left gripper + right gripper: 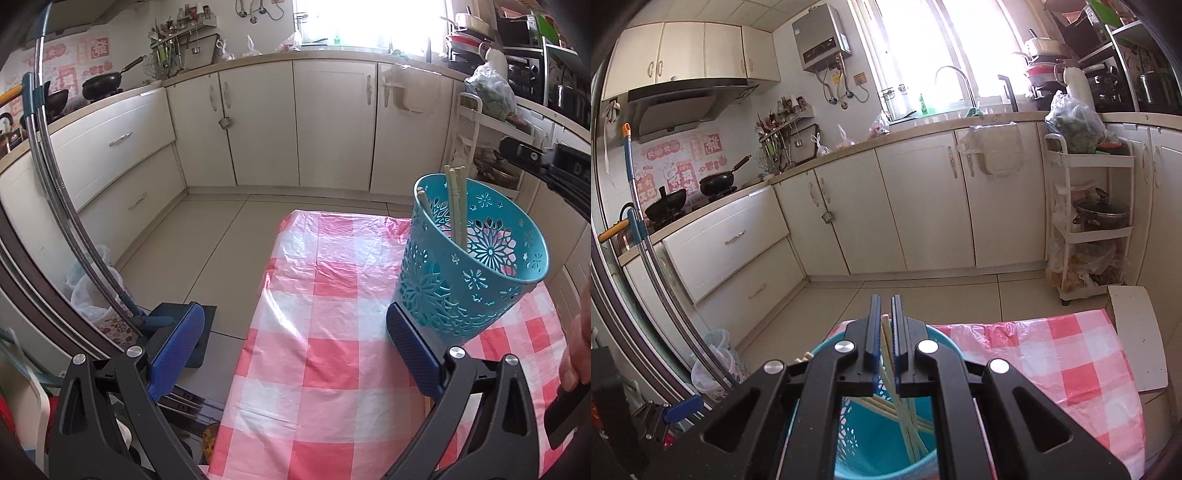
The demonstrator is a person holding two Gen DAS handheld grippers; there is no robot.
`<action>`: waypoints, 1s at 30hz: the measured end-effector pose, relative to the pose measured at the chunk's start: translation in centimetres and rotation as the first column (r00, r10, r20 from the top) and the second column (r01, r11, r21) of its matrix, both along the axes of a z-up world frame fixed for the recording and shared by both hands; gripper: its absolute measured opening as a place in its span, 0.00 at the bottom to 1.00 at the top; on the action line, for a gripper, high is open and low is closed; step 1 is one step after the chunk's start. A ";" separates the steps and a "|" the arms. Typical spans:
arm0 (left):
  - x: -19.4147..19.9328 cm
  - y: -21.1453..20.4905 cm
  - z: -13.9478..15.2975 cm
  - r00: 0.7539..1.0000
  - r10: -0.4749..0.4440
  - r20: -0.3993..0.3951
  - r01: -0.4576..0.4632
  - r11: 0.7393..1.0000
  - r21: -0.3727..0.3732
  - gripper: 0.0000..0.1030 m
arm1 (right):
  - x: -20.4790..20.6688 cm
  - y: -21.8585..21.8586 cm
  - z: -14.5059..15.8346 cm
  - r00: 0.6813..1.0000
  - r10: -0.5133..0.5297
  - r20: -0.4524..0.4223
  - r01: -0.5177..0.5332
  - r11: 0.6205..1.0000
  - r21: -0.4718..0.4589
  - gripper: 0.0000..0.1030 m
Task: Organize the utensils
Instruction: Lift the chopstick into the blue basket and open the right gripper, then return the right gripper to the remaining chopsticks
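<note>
A teal perforated utensil basket [472,258] stands on the red-and-white checked tablecloth [325,332], holding several pale chopsticks [456,206]. My left gripper [295,343] is open and empty, low over the cloth, its right finger touching the basket's base. In the right wrist view my right gripper [885,332] hovers right above the basket [879,443], its jaws nearly closed around a pale chopstick [886,332] that reaches down into the basket among the other chopsticks [908,424].
The table's left edge [255,314] drops to the tiled floor. A mop handle [55,166] leans at the left. A white trolley [1089,229] and a white board [1137,339] stand to the right. Kitchen cabinets [923,203] line the back.
</note>
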State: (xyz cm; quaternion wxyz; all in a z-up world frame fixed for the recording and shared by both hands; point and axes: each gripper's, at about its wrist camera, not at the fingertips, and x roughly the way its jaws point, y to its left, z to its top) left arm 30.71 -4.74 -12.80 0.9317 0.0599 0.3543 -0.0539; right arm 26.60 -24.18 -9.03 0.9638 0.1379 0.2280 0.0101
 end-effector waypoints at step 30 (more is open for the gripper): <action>0.1 0.4 -0.7 1.000 0.013 -0.017 -0.013 0.999 0.035 0.92 | -7.9 4.9 -14.1 0.895 0.099 -0.435 -0.087 0.995 0.048 0.15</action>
